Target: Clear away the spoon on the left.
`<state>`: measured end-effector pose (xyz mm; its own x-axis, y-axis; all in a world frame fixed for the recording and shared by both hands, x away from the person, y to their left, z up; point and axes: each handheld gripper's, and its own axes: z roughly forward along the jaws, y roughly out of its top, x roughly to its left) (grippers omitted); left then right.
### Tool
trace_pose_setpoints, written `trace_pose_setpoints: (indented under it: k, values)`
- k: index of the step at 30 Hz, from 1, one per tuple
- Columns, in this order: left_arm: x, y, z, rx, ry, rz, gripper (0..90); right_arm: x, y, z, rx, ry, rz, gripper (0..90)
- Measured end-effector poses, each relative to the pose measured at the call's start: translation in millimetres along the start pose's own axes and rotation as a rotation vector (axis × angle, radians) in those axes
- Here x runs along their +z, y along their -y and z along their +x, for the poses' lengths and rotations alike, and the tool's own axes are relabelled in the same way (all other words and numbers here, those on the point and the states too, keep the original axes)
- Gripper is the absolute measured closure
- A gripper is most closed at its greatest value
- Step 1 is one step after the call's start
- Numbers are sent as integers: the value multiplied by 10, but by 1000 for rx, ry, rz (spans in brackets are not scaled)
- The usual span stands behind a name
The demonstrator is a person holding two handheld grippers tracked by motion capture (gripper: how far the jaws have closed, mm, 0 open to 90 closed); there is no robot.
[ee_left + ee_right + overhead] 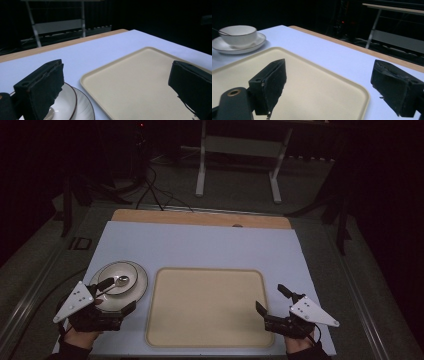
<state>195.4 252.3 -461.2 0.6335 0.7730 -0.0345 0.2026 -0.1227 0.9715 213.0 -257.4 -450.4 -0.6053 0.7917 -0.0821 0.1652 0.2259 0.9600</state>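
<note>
The room is dark, with light falling mainly on the pale blue surface (200,245), whose far edge shows a strip of bare light wood (200,217). Beyond it, a grey carpeted floor (235,195) carries a white metal-legged frame stand (237,150) and loose black cables (155,190). A small red light (141,125) glows at the back.

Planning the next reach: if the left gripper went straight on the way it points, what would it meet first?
Probably the beige tray: the left gripper looks across it with open jaws, one jaw over the saucer. Depth is uncertain.
</note>
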Motion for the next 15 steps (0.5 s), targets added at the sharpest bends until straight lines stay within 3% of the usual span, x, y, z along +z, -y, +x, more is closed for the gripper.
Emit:
trace_pose_setpoints:
  k: [3,11,15]
  values:
    - [13,15,-29,19,33,21,8,-14,-20,31,-22,-1,-38,124]
    - [2,11,-30,15,66,28,8,20,-4,91,-45,-17,-12,124]
    - [12,8,-38,5,109,41,8,12,-5,106,-56,-13,-14,124]
